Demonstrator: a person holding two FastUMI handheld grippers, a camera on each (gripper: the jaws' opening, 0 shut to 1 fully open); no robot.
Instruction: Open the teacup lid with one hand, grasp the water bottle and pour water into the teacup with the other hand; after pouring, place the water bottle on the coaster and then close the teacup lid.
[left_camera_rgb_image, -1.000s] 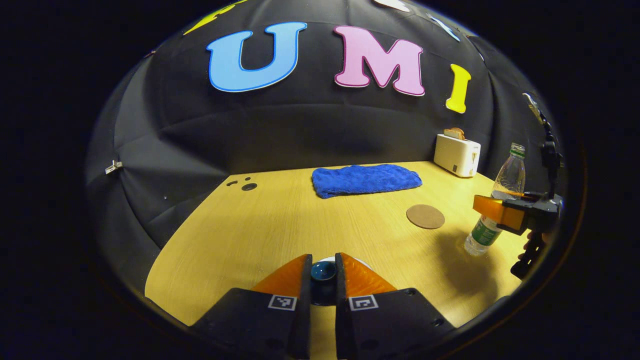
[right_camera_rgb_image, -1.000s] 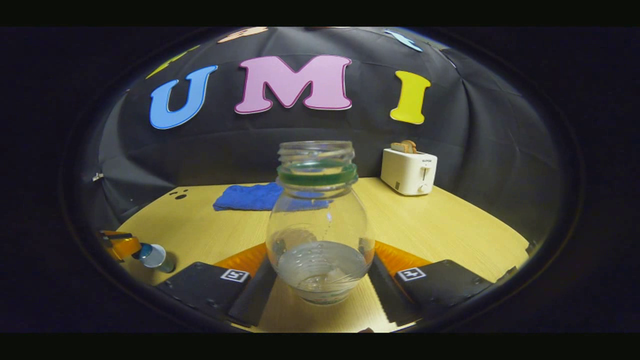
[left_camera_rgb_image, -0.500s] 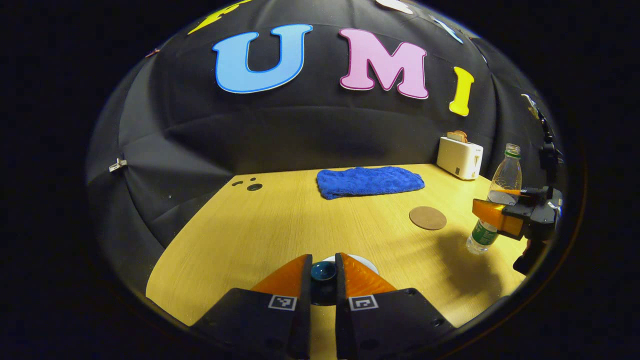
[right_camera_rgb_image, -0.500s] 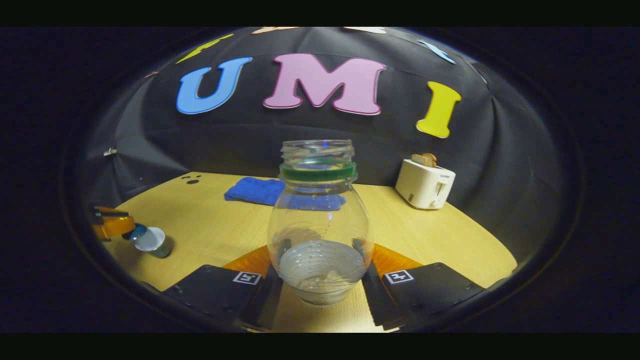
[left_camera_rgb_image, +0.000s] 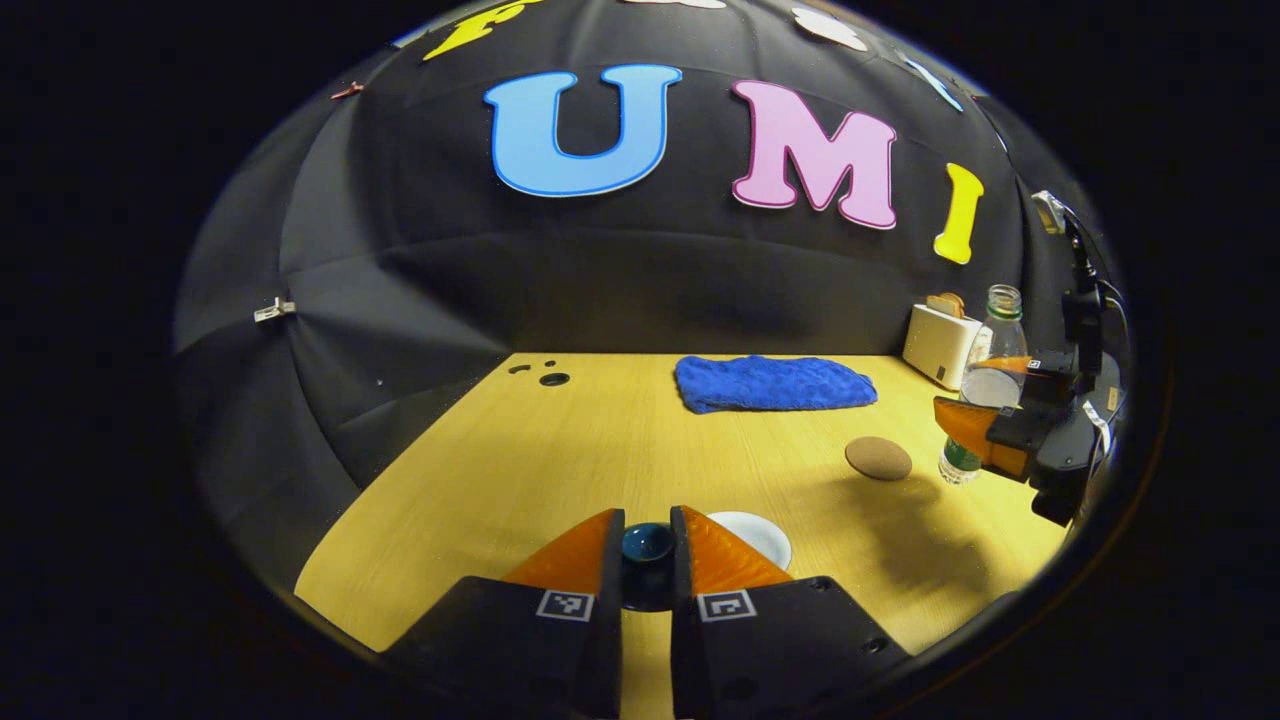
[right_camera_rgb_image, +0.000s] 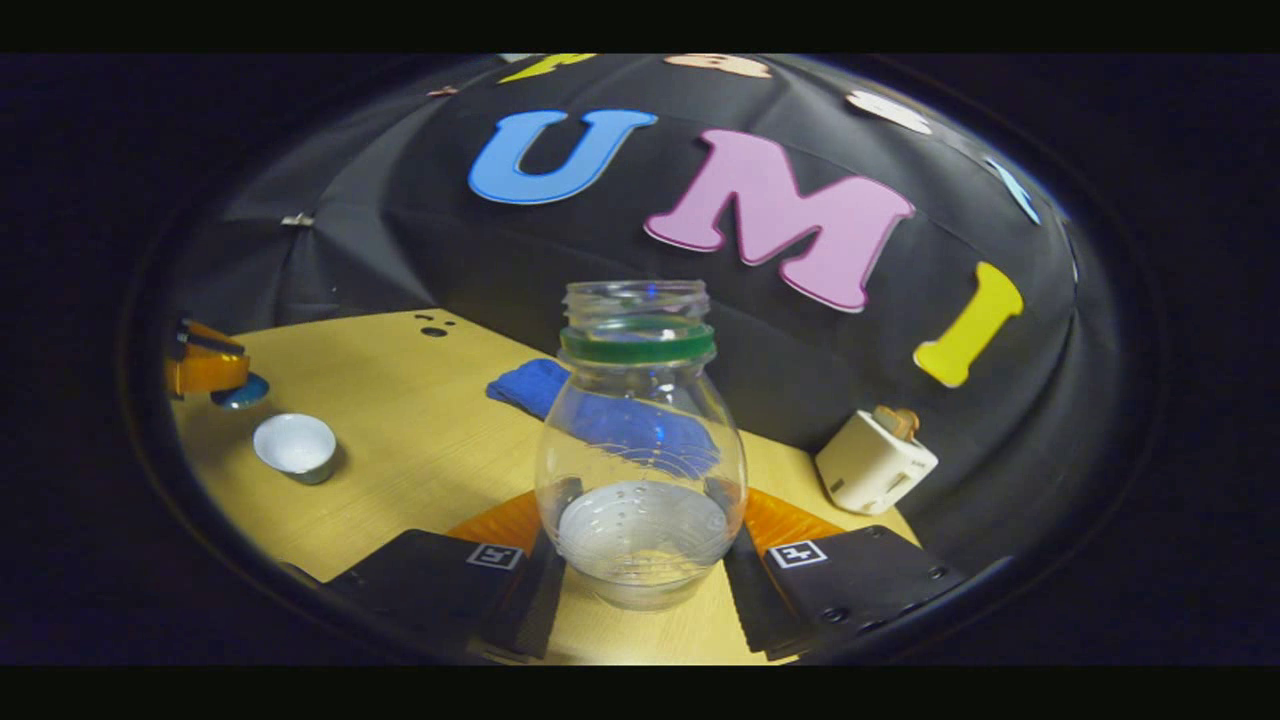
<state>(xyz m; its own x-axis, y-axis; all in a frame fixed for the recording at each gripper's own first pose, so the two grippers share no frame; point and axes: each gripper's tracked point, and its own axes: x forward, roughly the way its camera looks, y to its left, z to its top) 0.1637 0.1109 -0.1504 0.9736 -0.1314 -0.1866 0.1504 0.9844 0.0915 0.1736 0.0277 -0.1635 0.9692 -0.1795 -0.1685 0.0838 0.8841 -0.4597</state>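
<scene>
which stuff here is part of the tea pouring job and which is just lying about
In the job:
- water bottle, gripped by the right gripper
- teacup, open
- teacup lid, held in the left gripper
- coaster, bare

Lying about:
- blue cloth
- toaster with bread in it
- table they all sit on

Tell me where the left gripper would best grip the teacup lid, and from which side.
By its small round knob, from directly above. The teacup lid is already pinched there in the left gripper; the knob fits between the fingers, while the rim looks too wide.
</scene>
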